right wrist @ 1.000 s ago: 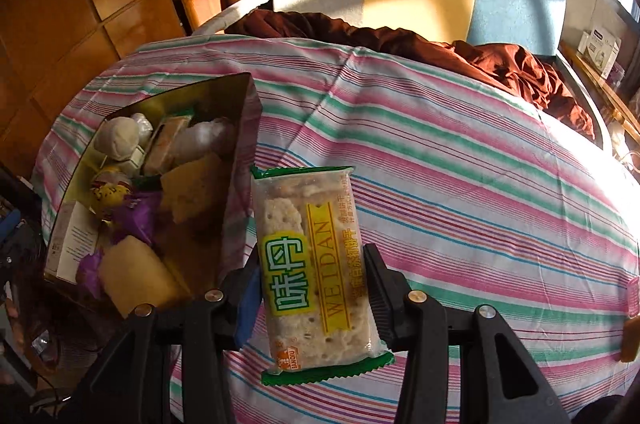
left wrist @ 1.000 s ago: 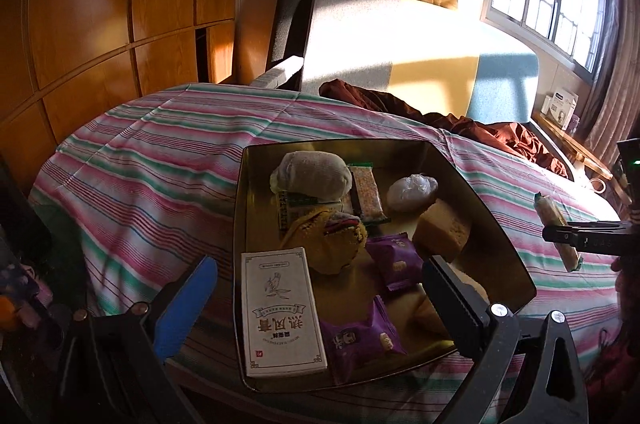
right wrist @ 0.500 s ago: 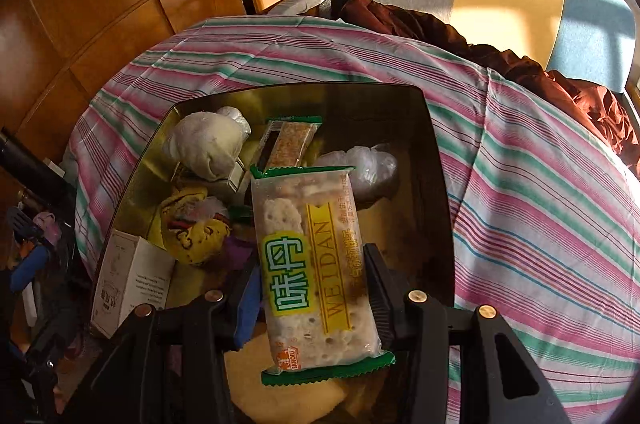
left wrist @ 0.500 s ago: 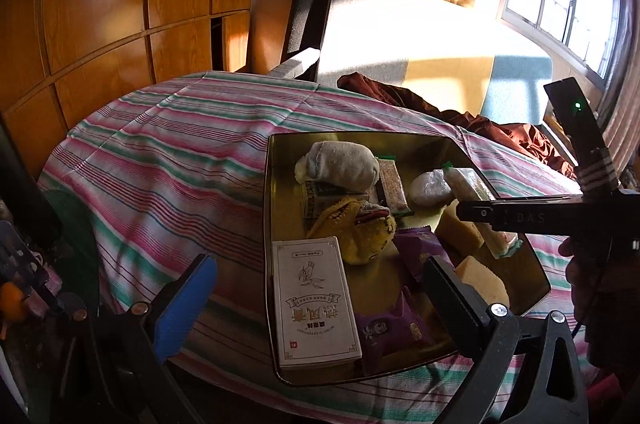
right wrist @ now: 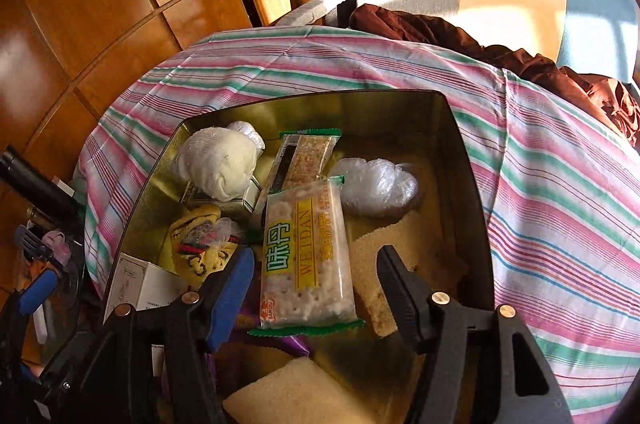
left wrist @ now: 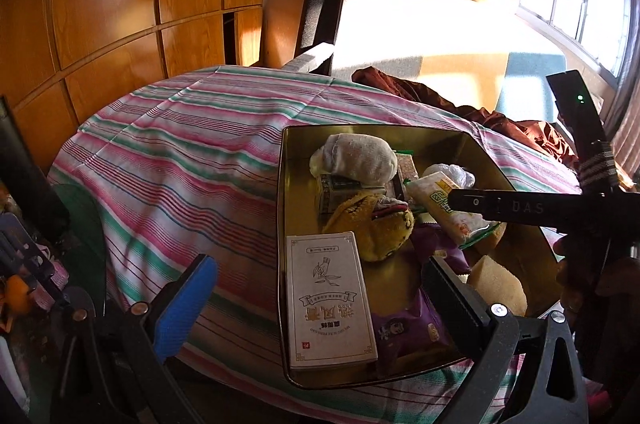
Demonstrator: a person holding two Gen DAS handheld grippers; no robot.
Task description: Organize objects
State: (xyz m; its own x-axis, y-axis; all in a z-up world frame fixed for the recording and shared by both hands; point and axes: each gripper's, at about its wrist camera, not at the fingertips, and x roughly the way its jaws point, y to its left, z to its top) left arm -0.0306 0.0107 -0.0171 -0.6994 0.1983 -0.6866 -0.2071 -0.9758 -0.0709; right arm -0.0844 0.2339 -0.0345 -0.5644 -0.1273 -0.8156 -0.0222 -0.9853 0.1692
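A cracker packet (right wrist: pixel 306 256) with green ends and yellow lettering lies in the gold tin (right wrist: pixel 472 184), on top of the sponges and purple packets. My right gripper (right wrist: pixel 316 288) hangs over it with its jaws opening. The packet is between the fingers, with a gap on each side and neither pad pressing. In the left wrist view the same packet (left wrist: pixel 448 212) sits under the right gripper's black bar. My left gripper (left wrist: pixel 320 304) stands open and empty at the tin's (left wrist: pixel 282 184) near edge.
The tin also holds a white box (left wrist: pixel 328 300), a yellow plush (left wrist: pixel 376 228), a white sock ball (left wrist: pixel 356 156), a plastic bag ball (right wrist: pixel 376 186), a snack bar (right wrist: pixel 308 160), purple packets (left wrist: pixel 404 332) and sponges (left wrist: pixel 496 288). The striped cloth (left wrist: pixel 180 160) lies left; brown fabric (right wrist: pixel 440 32) lies behind.
My right gripper carried the cracker packet from over the striped cloth to over the tin. Its jaws have now spread and the packet has dropped onto the contents. The left gripper hardly moved.
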